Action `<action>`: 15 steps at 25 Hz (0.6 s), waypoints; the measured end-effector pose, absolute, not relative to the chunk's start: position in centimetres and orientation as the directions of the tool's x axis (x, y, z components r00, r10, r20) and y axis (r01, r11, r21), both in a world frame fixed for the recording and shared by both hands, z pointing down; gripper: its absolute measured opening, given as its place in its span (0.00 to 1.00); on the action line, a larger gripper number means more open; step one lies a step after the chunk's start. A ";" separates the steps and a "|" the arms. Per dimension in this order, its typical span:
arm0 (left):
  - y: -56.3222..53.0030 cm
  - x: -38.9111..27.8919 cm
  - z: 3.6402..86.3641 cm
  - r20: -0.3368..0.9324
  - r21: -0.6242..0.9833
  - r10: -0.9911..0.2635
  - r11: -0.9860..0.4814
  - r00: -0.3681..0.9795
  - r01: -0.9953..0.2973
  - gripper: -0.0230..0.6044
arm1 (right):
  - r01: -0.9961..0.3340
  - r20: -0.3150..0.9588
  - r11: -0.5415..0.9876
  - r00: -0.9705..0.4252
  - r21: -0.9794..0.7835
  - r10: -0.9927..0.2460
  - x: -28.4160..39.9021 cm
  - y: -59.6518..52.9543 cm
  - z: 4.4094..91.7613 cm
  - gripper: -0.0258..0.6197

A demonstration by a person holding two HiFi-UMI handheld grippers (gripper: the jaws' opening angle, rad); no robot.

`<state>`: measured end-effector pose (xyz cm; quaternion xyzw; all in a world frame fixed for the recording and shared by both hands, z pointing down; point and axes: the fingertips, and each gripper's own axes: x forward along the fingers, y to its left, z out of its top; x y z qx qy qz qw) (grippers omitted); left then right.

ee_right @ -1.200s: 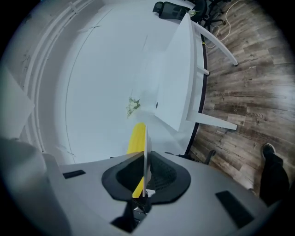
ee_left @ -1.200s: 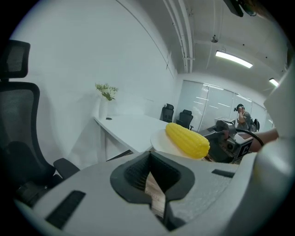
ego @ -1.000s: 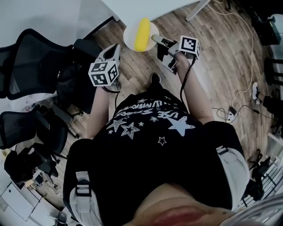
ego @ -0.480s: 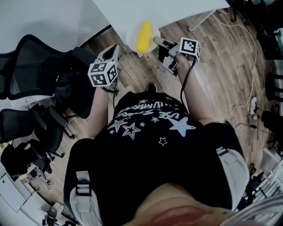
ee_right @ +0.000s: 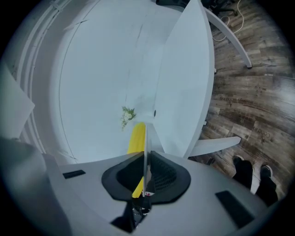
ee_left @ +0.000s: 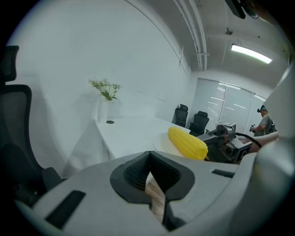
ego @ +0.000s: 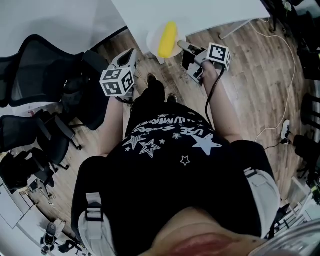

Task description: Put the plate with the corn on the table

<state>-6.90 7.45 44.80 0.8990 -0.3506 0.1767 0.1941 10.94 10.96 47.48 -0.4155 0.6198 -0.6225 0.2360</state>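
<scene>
Yellow corn [ego: 167, 39] on plate [ego: 153, 44], rim pinched btwn right gripper [ego: 182, 46] fingers, at desk [ego: 210, 12] edge. Left gripper [ego: 127, 55] fingers pressed together, empty.

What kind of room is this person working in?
Most likely an office meeting room. There is a long white table, several black mesh office chairs stand on a wood-look floor, and a strip light hangs from the ceiling.
</scene>
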 end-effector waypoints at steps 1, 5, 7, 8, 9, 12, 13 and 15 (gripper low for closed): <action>6.9 -6.9 44.9 0.451 0.230 -0.563 -0.676 0.692 -0.700 0.05 | -0.222 0.226 -0.121 -0.542 -0.967 -0.809 10.9 10.5 47.6 0.09; 4.2 -6.3 45.7 0.450 0.248 -0.546 -0.684 0.706 -0.687 0.05 | -0.246 0.243 -0.124 -0.544 -0.961 -0.803 11.2 8.0 47.9 0.09; 2.6 -5.7 46.0 0.449 0.256 -0.534 -0.691 0.716 -0.676 0.05 | -0.260 0.252 -0.126 -0.539 -0.957 -0.804 11.7 6.3 47.9 0.09; 1.5 -5.5 46.1 0.446 0.259 -0.531 -0.694 0.720 -0.672 0.05 | -0.261 0.251 -0.125 -0.535 -0.957 -0.807 11.9 5.2 47.8 0.09; 0.4 -5.3 46.1 0.442 0.262 -0.529 -0.695 0.724 -0.669 0.05 | -0.259 0.247 -0.122 -0.531 -0.958 -0.810 12.2 4.2 47.6 0.09; -2.9 -4.6 46.4 0.441 0.275 -0.519 -0.699 0.732 -0.661 0.05 | -0.258 0.235 -0.110 -0.525 -0.960 -0.818 12.9 1.0 47.4 0.09; -4.2 -4.3 46.7 0.442 0.279 -0.514 -0.700 0.735 -0.658 0.05 | -0.261 0.235 -0.108 -0.524 -0.959 -0.819 13.2 -0.2 47.5 0.09; -6.8 -3.9 47.3 0.444 0.285 -0.507 -0.702 0.739 -0.652 0.05 | -0.269 0.236 -0.104 -0.524 -0.957 -0.818 13.5 -2.7 48.0 0.09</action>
